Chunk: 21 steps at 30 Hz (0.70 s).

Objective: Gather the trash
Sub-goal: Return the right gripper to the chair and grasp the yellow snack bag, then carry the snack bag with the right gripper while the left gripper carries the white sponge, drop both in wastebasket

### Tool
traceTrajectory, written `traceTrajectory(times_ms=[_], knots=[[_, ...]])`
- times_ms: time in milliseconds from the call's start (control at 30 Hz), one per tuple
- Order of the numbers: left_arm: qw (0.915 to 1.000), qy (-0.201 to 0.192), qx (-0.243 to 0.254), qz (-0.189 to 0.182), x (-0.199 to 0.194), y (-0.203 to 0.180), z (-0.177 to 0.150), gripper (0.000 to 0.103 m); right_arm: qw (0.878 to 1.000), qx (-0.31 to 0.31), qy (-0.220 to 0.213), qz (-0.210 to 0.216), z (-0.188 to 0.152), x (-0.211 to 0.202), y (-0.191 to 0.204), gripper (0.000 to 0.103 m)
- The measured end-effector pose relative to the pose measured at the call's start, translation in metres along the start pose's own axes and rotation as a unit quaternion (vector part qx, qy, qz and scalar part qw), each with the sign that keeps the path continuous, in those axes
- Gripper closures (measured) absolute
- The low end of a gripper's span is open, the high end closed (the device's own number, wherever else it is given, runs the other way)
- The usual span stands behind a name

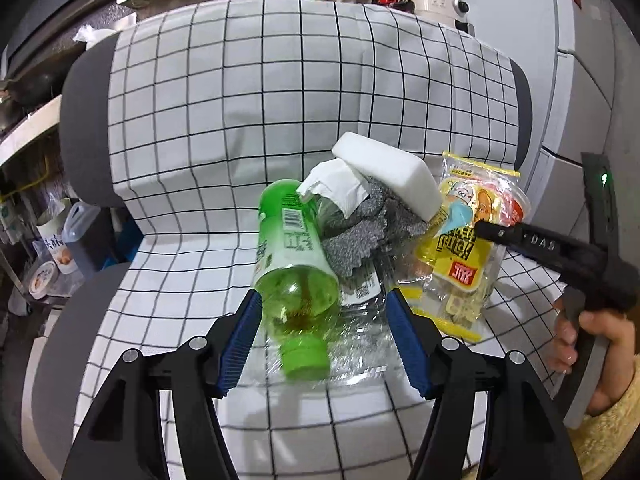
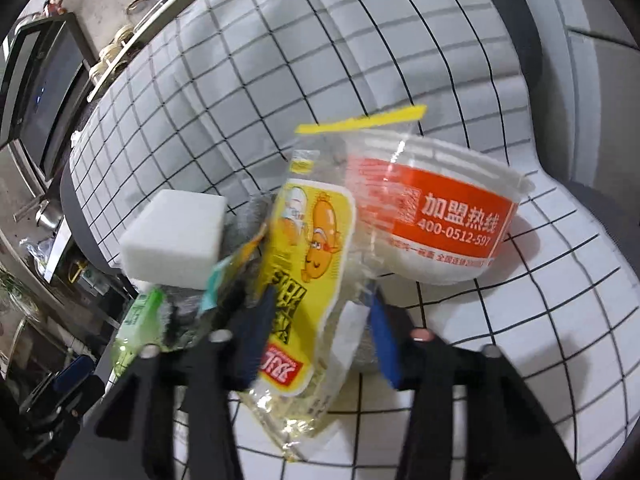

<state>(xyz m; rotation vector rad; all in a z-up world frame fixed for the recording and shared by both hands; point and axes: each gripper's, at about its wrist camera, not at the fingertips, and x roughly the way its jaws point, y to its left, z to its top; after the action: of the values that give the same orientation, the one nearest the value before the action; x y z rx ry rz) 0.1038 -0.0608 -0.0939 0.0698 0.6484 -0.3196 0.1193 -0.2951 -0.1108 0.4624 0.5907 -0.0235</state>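
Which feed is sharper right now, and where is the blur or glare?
Left wrist view sharper; only the green plastic bottle cap end and clear crinkled film beneath smear. Right wrist view motion-blurred over the yellow snack wrapper and jaws. Both bend the grid-patterned seat cover.

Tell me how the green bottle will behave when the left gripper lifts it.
The green bottle lies on its side, so a nudge probably rolls it. It looks nearly empty, hence likely light. Its smooth plastic may slip or dent between the left gripper's open pads.

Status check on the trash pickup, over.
Left gripper open astride green bottle. Right gripper astride yellow snack wrapper, grip unclear. Sponge atop the pile.
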Motion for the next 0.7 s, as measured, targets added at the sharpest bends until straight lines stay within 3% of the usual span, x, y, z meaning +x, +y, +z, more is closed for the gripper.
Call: traceTrajectory(times_ms=[100,267,400,467,533,633,700], knots=[[1.0,-0.006,-0.003,0.005,-0.015,0.004,-0.003,0.038,0.999,-0.039,-0.016,0.002,0.003,-0.03,0.018,0.099],[0.9996,-0.024,-0.008,0.007,-0.041,0.008,-0.003,0.038,0.992,-0.103,-0.068,-0.003,0.003,-0.105,0.045,0.1],[0.9995,-0.031,-0.002,0.01,-0.053,0.004,-0.002,0.038,0.978,-0.145,-0.129,-0.073,-0.004,-0.164,0.055,0.1],[0.9995,-0.03,0.004,0.01,-0.054,-0.001,-0.001,0.038,0.961,-0.179,-0.163,-0.137,-0.014,-0.187,0.058,0.1],[0.9995,-0.028,0.011,0.007,-0.052,-0.008,0.001,0.038,0.95,-0.198,-0.174,-0.17,-0.022,-0.196,0.057,0.1],[0.9995,-0.023,0.022,0.001,-0.043,-0.022,0.007,0.038,0.944,-0.205,-0.168,-0.193,-0.031,-0.195,0.045,0.1],[0.9994,-0.018,0.028,-0.001,-0.034,-0.032,0.012,0.038,0.948,-0.193,-0.162,-0.196,-0.032,-0.19,0.031,0.1]])
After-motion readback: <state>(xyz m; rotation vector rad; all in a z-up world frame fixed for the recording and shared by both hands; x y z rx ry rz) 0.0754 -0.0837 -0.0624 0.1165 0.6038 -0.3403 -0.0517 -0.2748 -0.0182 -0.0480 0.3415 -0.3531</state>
